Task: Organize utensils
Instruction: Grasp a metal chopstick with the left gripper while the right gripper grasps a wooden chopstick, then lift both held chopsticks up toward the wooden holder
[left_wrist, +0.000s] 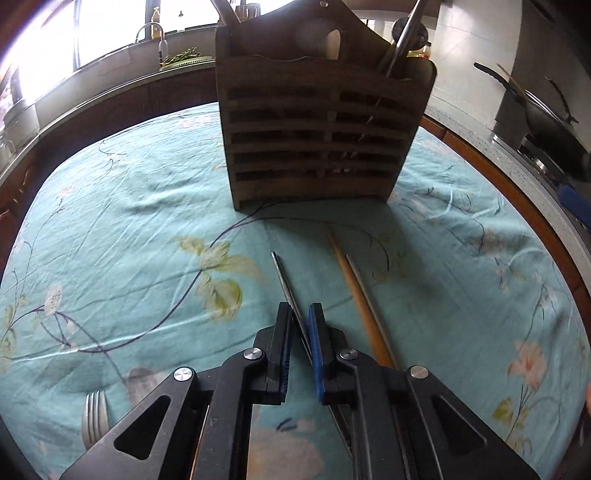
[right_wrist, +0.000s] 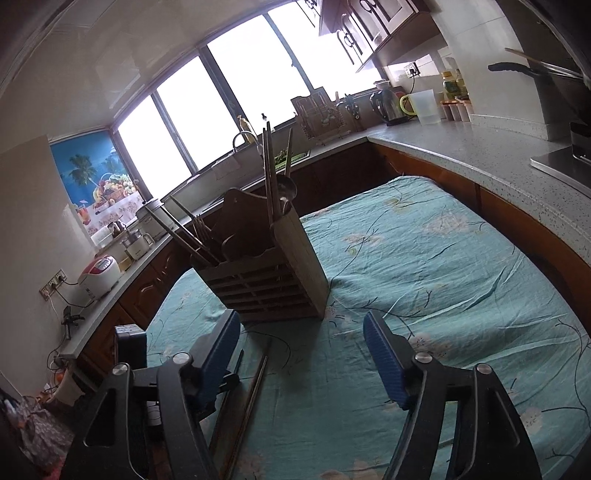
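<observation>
Left claw (left_wrist: 300, 314) pinching dark metal chopstick (left_wrist: 283, 275), shaft running forward-left out of tips, over worktop cloth (left_wrist: 129, 229). Wooden holder (left_wrist: 317, 125) dead ahead, upright, well apart. Left arm nearer the job. Right claw (right_wrist: 301, 354) spread, holding nothing. 2 more chopsticks (left_wrist: 360, 295) lying just right.

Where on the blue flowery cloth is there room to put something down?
Bare cloth lies right of the wooden holder, toward the counter, and left of it. It's crowded in front: chopsticks, a fork.
</observation>
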